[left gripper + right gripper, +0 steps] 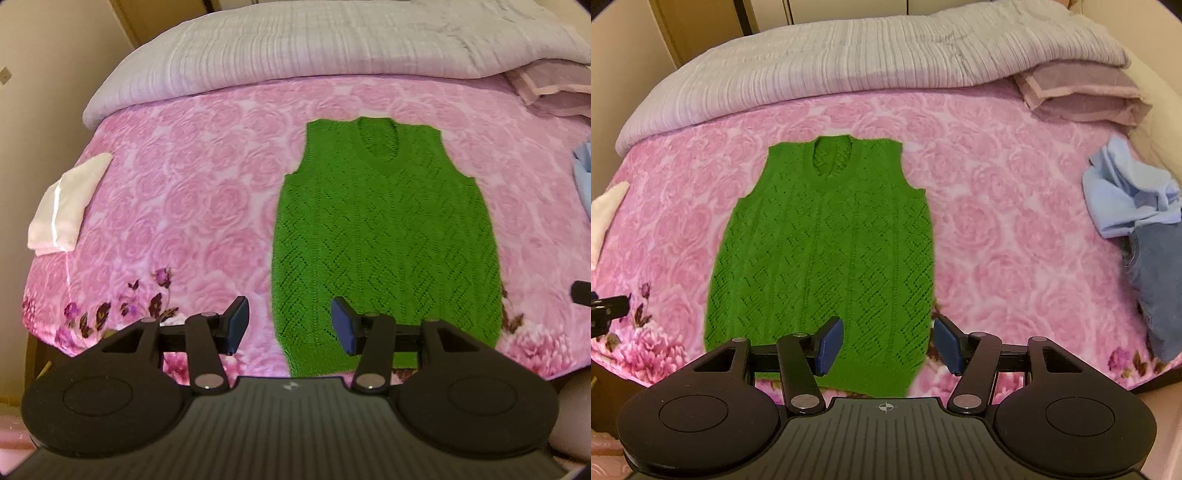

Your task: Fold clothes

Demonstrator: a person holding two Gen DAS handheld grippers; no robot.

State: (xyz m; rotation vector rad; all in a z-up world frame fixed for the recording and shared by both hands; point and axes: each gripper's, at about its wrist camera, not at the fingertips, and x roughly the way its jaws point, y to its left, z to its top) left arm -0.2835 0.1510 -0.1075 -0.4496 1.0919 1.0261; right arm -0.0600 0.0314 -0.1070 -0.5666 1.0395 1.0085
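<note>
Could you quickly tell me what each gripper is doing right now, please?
Left gripper: open, holding nothing, over the green vest's bottom left corner.
Right gripper: open, holding nothing, over its bottom right corner.

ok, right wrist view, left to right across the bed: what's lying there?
White folded cloth at the left edge → green knitted sleeveless vest laid flat on the pink rose-patterned blanket → crumpled light blue garment with the blue denim piece just below it at the right edge.
</note>
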